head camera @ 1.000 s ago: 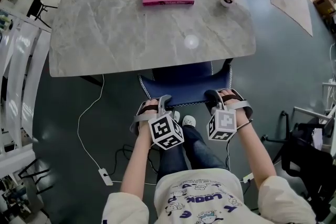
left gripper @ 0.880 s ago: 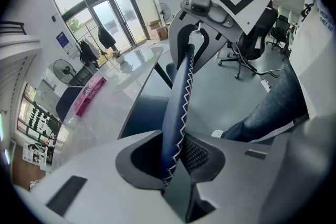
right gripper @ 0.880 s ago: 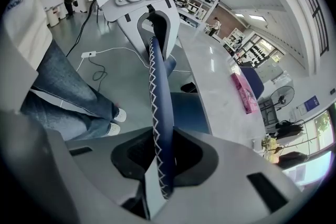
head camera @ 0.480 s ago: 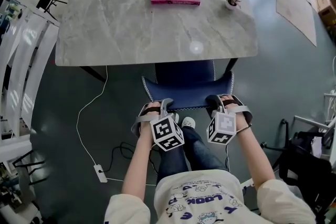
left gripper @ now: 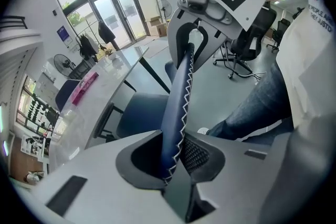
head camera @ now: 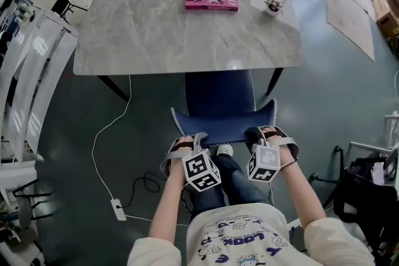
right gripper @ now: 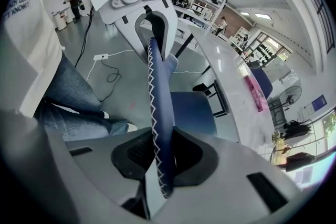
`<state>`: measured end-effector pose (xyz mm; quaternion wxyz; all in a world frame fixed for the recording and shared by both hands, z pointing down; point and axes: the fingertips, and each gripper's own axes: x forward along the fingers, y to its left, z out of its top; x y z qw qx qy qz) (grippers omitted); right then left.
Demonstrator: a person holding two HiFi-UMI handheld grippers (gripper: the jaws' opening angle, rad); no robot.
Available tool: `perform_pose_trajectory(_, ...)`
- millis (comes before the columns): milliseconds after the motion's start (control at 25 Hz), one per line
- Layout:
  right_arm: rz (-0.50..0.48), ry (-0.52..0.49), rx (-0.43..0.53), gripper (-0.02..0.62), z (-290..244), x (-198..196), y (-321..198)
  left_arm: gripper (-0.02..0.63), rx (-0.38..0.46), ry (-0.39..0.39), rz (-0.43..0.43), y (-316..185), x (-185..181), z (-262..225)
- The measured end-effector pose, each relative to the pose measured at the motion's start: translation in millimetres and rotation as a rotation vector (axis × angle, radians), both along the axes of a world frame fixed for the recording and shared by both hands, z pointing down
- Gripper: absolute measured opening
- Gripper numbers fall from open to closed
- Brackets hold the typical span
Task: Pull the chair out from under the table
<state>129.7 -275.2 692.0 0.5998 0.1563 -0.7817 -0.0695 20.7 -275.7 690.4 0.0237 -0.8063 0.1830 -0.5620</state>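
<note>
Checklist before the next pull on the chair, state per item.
1. Left gripper shut on the chair backrest: ok.
2. Right gripper shut on the same backrest: ok.
3. Seat out from under the table: not ok, its far end runs under the rim.
4. Floor cable apart from the chair: ok.
5. Chair legs free of snags: cannot tell, hidden under the seat.
6. Room behind: not ok, the person's shoe sits just behind the backrest.
</note>
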Motion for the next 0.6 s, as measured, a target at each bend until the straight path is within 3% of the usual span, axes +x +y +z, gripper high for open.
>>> perform_pose_trajectory(600, 0.021, 0.015, -0.027, 0.080, 1, -27, 158, 0.094, -0.021, -0.007, 0.032, 156, -28, 2)
